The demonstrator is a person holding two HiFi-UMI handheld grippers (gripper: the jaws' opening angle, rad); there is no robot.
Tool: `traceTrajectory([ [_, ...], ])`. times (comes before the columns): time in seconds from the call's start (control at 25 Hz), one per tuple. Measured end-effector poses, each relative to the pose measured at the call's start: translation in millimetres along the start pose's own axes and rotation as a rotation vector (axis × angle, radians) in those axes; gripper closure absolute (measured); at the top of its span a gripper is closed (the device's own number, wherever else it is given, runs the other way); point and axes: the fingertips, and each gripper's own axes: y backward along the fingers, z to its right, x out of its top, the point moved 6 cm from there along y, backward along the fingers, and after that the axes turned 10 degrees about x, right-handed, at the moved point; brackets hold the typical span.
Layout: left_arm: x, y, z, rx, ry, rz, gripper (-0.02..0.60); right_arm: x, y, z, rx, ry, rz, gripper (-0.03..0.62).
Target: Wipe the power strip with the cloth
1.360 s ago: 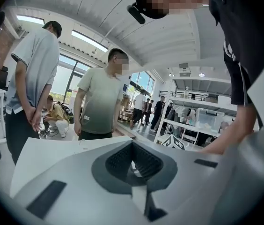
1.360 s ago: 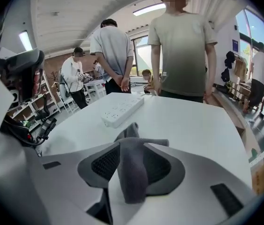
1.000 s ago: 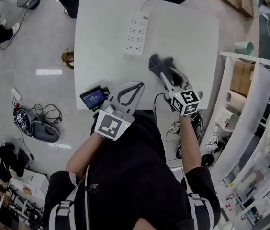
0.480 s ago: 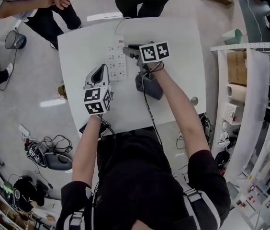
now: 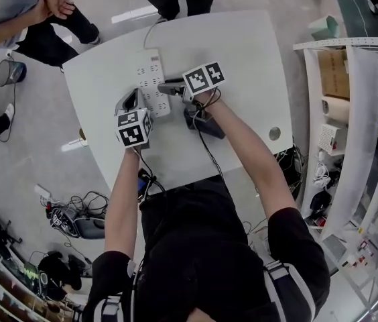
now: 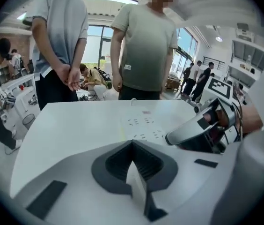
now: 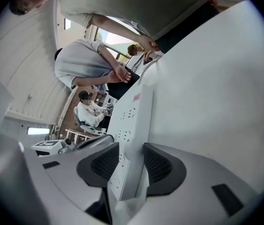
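The power strip (image 5: 150,79), on the worktop (image 5: 242,66), is clasped at its near end by the right tongs (image 5: 165,86), whose jaws have just been opening. The left tongs (image 5: 131,98) are closed, empty. Wiping seems unstarted; the cloth (image 5: 206,124) beside the right forearm must be fetched next.

Blk s/s tee (image 5: 196,247), grey-striped shoulder straps (image 5: 279,280).

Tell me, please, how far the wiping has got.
Done: no wiping is evident yet. In hand: the right gripper clamps the strip; the left gripper is shut and empty beside it. Left: the cloth lies loose under the right forearm, so picking it up and wiping remain.
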Motion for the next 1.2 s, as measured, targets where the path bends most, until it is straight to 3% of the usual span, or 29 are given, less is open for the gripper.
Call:
traceTrajectory([
  [0.12, 0.5, -0.8, -4.7, -0.019, 0.064, 0.004, 0.54, 1.5, -0.2, 1.0, 0.051, -0.067, 0.034, 0.437],
  [0.24, -3.0, 2.3, -6.7, -0.033, 0.052, 0.005, 0.54, -5.2, 1.1, 1.5, 0.09, -0.126, 0.083, 0.437],
  [0.32, -2.5, 2.1, -3.2, -0.044, 0.016, 0.0, 0.54, -4.5, 2.3, -1.6, 0.045, -0.068, 0.057, 0.437],
  [0.44, 0.5, -0.1, -0.1, -0.099, -0.035, -0.035, 0.54, -3.0, -4.0, -14.2, -0.018, 0.036, -0.022, 0.309],
  [0.48, -0.4, 0.3, -0.4, -0.146, -0.04, -0.059, 0.536, -3.8, -6.5, -16.5, -0.023, 0.042, -0.037, 0.299],
  [0.52, -2.3, 0.8, -0.7, -0.2, -0.032, -0.082, 0.465, -4.4, -8.4, -17.2, -0.023, 0.036, -0.045, 0.299],
  [0.6, -6.1, 0.5, -3.5, -0.277, 0.027, -0.1, 0.409, -4.3, -10.5, -16.0, 0.0, -0.006, -0.025, 0.299],
  [0.72, -10.1, -0.1, -16.3, -0.321, 0.154, -0.086, 0.385, -5.7, -13.8, -14.7, 0.092, -0.116, 0.049, 0.299],
  [0.92, -10.1, -2.4, -29.5, -0.359, 0.21, -0.085, 0.373, -3.3, -4.4, -23.5, 0.286, -0.187, 0.165, 0.301],
  [1.2, -16.1, -3.5, -42.4, -0.426, 0.34, -0.081, 0.373, -2.9, -5.9, -28.6, 0.385, -0.214, 0.214, 0.301],
])
